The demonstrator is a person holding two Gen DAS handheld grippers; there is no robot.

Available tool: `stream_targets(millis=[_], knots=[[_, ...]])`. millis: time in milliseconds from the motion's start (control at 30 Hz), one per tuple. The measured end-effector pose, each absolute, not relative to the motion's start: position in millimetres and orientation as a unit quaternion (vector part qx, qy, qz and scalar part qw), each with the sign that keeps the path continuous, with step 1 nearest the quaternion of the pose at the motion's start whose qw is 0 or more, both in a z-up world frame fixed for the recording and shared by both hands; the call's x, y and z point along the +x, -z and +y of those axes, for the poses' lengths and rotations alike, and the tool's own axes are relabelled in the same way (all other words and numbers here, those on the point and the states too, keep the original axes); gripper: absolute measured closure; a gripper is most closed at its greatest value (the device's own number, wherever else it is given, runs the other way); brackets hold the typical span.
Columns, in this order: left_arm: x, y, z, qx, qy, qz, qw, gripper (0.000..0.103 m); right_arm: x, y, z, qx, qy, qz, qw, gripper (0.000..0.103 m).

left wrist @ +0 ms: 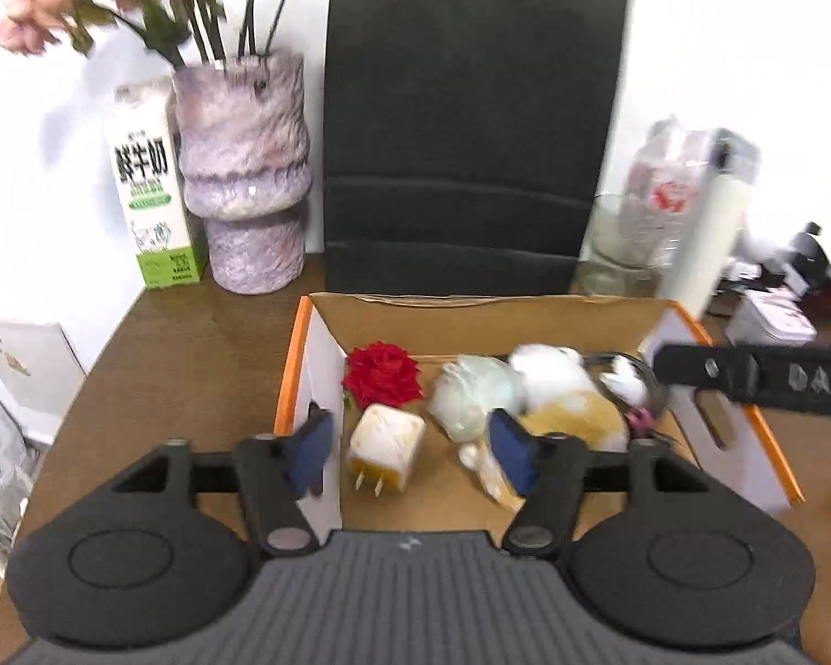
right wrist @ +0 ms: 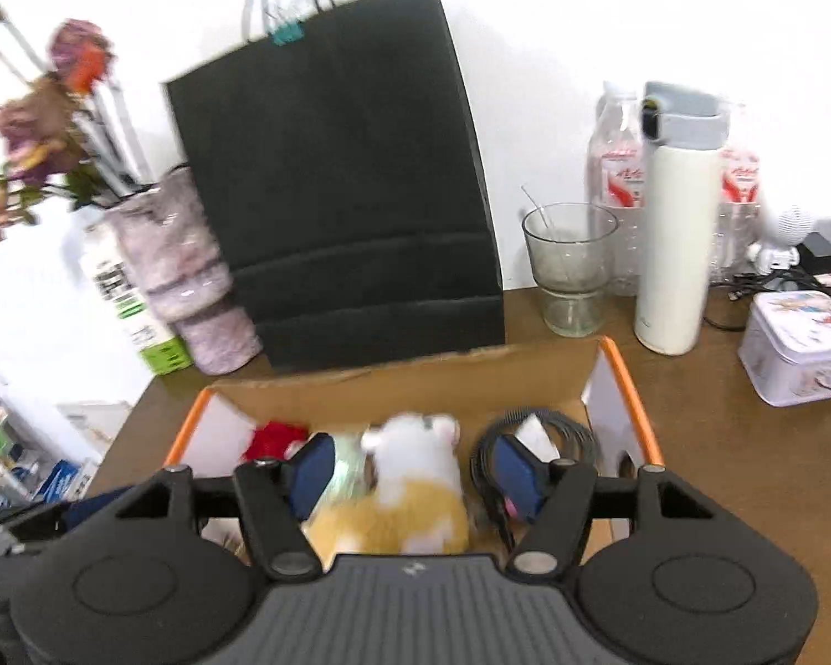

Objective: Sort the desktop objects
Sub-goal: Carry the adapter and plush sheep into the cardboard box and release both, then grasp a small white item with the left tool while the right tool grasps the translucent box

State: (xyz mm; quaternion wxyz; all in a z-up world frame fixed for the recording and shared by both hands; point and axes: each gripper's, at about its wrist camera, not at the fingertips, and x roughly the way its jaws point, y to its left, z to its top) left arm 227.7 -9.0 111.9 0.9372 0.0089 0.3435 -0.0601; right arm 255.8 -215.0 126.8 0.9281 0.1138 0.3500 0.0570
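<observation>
We hold both grippers, left (left wrist: 410,451) and right (right wrist: 415,471), with jaws spread and empty over the box (left wrist: 299,354), where rose (left wrist: 383,372) at 11 o'clock, charger (left wrist: 386,450), plush (right wrist: 410,493) and cable (right wrist: 532,443) already lie sorted.

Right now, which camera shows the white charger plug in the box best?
The left wrist view: the charger plug lies unobstructed on the cardboard box floor, prongs visible, below the red flower. The right wrist view does not show it; the right gripper body blocks that area.
</observation>
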Motion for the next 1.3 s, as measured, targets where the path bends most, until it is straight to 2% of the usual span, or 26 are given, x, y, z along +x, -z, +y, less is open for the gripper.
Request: stream_targets(millis=[100, 167, 333, 400, 600, 767, 1033, 1167, 1300], knots=[[170.4, -107.8, -7.2, 0.028, 0.047, 0.298, 0.953, 0.020, 199.1, -129.9, -221.8, 0.100, -0.081, 0.342, 0.931, 0.032], [130.0, -99.3, -6.9, 0.018, 0.049, 0.287, 0.956, 0.017, 147.3, -125.6, -228.9, 0.091, -0.081, 0.324, 0.938, 0.025], [44.1, -73.6, -20.4, 0.030, 0.059, 0.274, 0.959, 0.013, 40.0, -101.1, -233.8, 0.062, -0.088, 0.317, 0.942, 0.022], [11.4, -64.3, -24.1, 0.045, 0.060, 0.262, 0.962, 0.007, 7.7, -88.1, -231.4, 0.042, -0.086, 0.317, 0.944, 0.022], [-58.4, -32.9, -28.9, 0.071, 0.047, 0.241, 0.967, 0.005, -48.6, -54.1, -225.5, 0.033, -0.070, 0.314, 0.946, 0.022], [-62.0, -27.6, -32.1, 0.072, 0.055, 0.258, 0.962, 0.005, -62.2, -46.9, -218.0, 0.013, -0.060, 0.318, 0.946, 0.022], [-54.6, -23.9, -31.6, 0.080, 0.060, 0.243, 0.965, 0.004, -53.0, -52.8, -233.0, 0.024, -0.040, 0.298, 0.953, 0.021], [-40.2, -22.4, -35.7, 0.096, 0.066, 0.245, 0.962, 0.004, -39.1, -51.1, -231.2, -0.002, -0.031, 0.297, 0.954, 0.024], [-15.4, -26.4, -31.5, 0.072, 0.060, 0.253, 0.963, 0.005, -28.1, -56.4, -237.8, -0.005, -0.032, 0.284, 0.958, 0.027]])
